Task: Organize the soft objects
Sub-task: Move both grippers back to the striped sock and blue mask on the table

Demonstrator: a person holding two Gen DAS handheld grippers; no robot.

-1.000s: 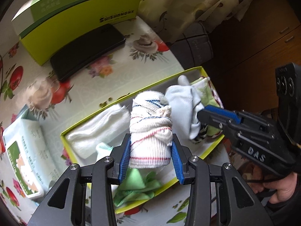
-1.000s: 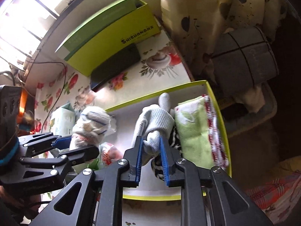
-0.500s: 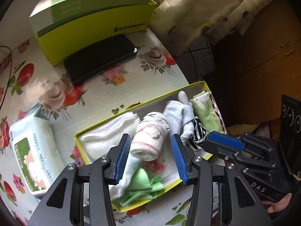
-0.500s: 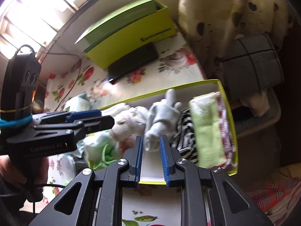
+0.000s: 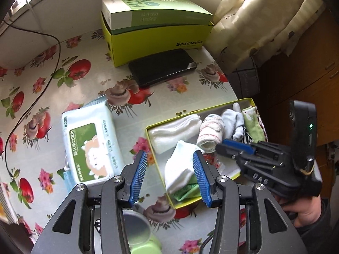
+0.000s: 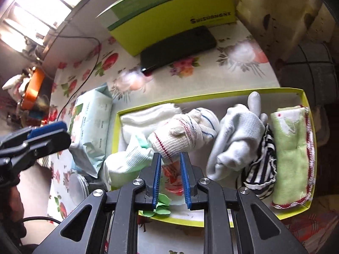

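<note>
both grippers point steeply down over the yellow-green tray (image 6: 306,110) on the flowered tablecloth (image 5: 70,97). left gripper (image 5: 169,176) hangs above the tray's near-left corner, jaws spread wide w/ nothing pinched; the white sock (image 5: 180,167) lies below in the gap, no pad on it. right gripper (image 6: 170,181) has jaws nearly together, a narrow gap, nothing gripped; its tips sit just below the cuff of the red-striped rolled sock (image 6: 182,134), contact unclear. that roll lies in the tray btwn the folded white cloth (image 6: 146,116) and the grey glove (image 6: 237,135); striped fabric (image 6: 262,169) and a green towel (image 6: 292,152) fill the right end. a hand (image 5: 305,211) grasps the right gripper's handle from below. wet-wipes pack (image 5: 91,146) lies left of the tray.
</note>
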